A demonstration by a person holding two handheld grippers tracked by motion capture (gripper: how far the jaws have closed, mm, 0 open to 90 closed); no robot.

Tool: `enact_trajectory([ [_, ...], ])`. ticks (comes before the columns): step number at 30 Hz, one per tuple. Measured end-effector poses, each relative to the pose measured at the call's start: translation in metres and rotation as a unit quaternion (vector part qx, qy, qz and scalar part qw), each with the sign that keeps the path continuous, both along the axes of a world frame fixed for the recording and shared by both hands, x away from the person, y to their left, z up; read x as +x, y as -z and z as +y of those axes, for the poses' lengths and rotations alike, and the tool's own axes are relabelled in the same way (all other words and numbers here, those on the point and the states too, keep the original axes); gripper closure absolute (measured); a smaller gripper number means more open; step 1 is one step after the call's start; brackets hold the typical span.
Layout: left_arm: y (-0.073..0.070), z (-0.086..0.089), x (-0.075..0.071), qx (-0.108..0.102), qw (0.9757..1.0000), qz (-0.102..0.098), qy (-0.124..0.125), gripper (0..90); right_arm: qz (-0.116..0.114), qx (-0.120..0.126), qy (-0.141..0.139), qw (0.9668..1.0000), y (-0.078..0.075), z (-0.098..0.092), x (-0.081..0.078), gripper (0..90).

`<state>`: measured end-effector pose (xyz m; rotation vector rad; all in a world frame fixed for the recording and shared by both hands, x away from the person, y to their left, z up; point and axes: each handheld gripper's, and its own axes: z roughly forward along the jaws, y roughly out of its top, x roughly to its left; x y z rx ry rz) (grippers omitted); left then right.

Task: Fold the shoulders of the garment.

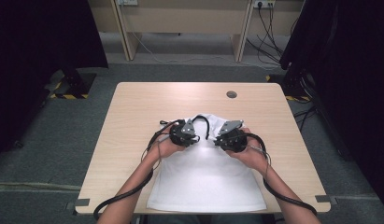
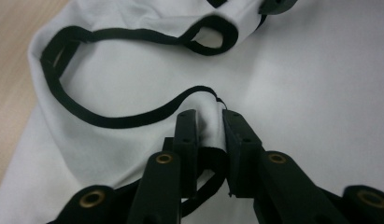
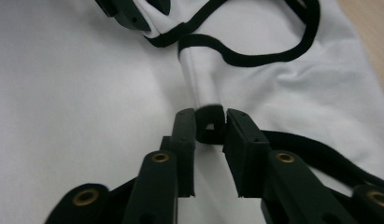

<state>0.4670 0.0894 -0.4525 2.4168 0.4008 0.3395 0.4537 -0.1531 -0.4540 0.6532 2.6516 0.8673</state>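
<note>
I hold the white top's [image 1: 203,175] black-trimmed straps pinched in my left hand-held gripper [image 2: 209,126] and right hand-held gripper [image 3: 210,123]. Its hem overhangs the table's [image 1: 133,107] near edge. Bare tabletop lies beyond.

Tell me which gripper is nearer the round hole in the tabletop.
Right. The right gripper sits almost straight below the hole, over the white top; the left gripper is farther to its left.
</note>
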Motion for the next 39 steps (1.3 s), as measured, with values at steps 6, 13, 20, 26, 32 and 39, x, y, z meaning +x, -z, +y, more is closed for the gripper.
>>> enact_trajectory([
  [6, -0.016, 0.015, 0.0, -0.033, 0.9994, -0.003, -0.012, 49.3, 0.019, 0.073, 0.034, 0.9966, -0.011, -0.013, 0.008, 51.9],
  [13, -0.023, 0.016, 0.008, -0.053, 0.998, 0.008, -0.034, 49.0, 0.017, 0.079, 0.057, 0.9951, -0.013, -0.007, 0.016, 51.5],
  [20, -0.013, 0.008, 0.015, -0.048, 0.9979, 0.002, -0.044, 48.5, 0.017, 0.067, 0.059, 0.9958, -0.007, -0.004, 0.016, 50.5],
  [26, -0.006, 0.001, 0.024, -0.043, 0.9959, 0.001, -0.079, 48.7, 0.014, 0.07, 0.083, 0.994, -0.004, 0.0, 0.02, 48.1],
  [32, 0.006, -0.006, 0.021, -0.011, 0.9974, 0.006, -0.071, 49.3, 0.013, 0.052, 0.08, 0.9954, 0.001, 0.004, 0.02, 47.5],
  [39, 0.01, -0.006, 0.02, -0.013, 0.9971, 0.008, -0.075, 47.7, 0.02, 0.046, 0.084, 0.9952, 0.01, 0.001, 0.02, 46.8],
])
